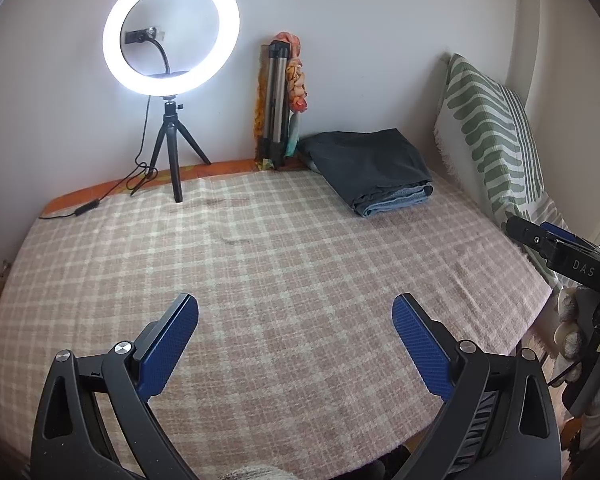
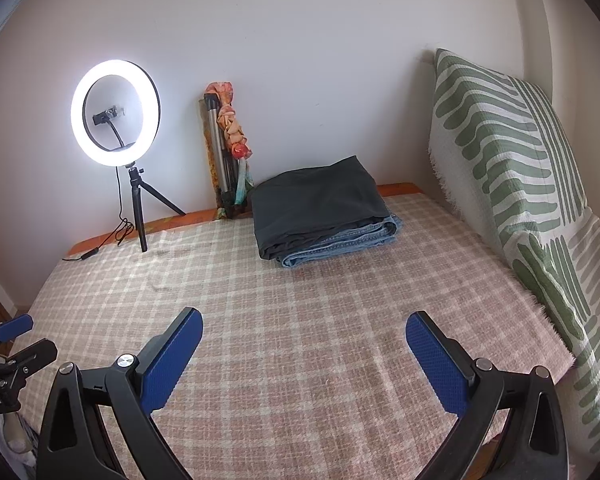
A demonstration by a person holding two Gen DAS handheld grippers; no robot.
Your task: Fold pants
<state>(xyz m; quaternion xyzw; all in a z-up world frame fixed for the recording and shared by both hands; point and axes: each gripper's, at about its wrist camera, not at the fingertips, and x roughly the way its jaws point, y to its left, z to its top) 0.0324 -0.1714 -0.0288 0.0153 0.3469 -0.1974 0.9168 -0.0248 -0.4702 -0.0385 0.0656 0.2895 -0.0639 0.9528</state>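
Two folded pants [image 2: 320, 208] — dark pair atop jeans — sit stacked at the bed's [image 1: 260, 264] far side near the wall. Left gripper [image 1: 296, 316] and right gripper [image 2: 304, 332] gape wide, holding nothing. Folding looks finished, though more pants may lie unseen.

My left wrist camera looks forward and downward over the pink-and-cream checked bed cover [image 1: 284, 264], facing the white wall. My right wrist camera sits beside it, angled the same way. Both share the glowing round ring light on its black tripod [image 1: 171, 32] [image 2: 115, 112] and the green-striped white cushion [image 1: 492, 136] [image 2: 512, 152].
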